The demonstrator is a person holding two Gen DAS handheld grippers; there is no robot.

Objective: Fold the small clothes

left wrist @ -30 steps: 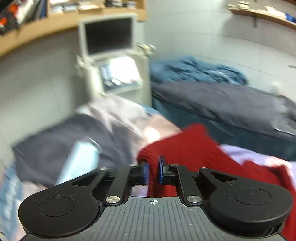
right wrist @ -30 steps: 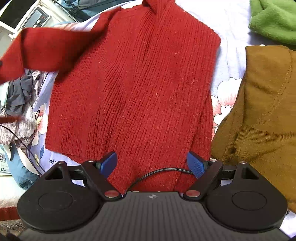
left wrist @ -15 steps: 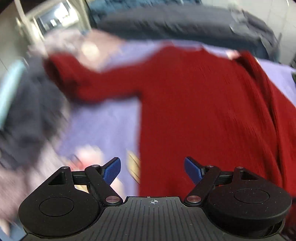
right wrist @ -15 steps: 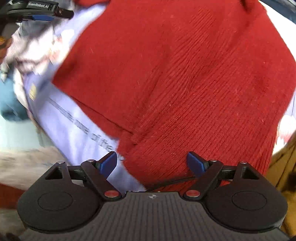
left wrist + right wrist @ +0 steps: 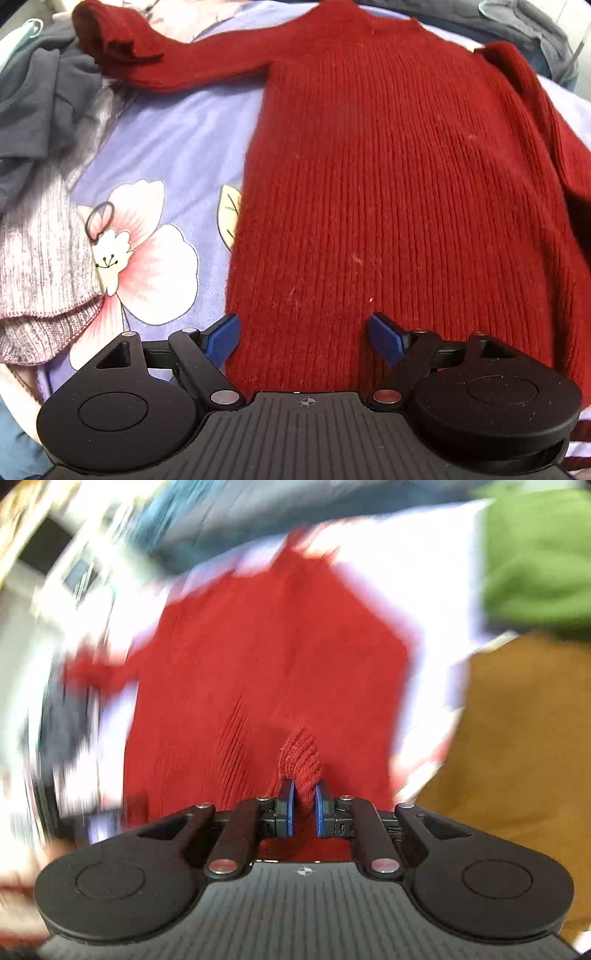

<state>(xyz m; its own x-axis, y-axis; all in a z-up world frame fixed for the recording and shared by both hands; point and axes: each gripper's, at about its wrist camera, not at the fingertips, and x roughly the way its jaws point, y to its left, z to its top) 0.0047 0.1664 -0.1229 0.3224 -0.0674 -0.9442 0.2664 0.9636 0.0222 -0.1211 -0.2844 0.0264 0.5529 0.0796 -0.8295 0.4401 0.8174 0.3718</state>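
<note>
A dark red ribbed sweater (image 5: 399,177) lies flat on a lilac floral sheet (image 5: 173,147), neck away from me, its left sleeve (image 5: 155,55) stretched out to the far left. My left gripper (image 5: 304,336) is open and empty, just above the sweater's lower hem. My right gripper (image 5: 303,805) is shut on a bunched fold of the red sweater (image 5: 258,672) near its lower edge; this view is motion-blurred.
Dark grey clothes (image 5: 37,99) and a grey-pink knit (image 5: 40,266) lie at the left of the sheet. A green garment (image 5: 539,561) and a mustard brown garment (image 5: 517,738) lie to the right of the sweater.
My left gripper let go of the sleeve, opened and dropped to the hem. My right gripper, open before, has shut on a fold of the sweater and is moving fast.
</note>
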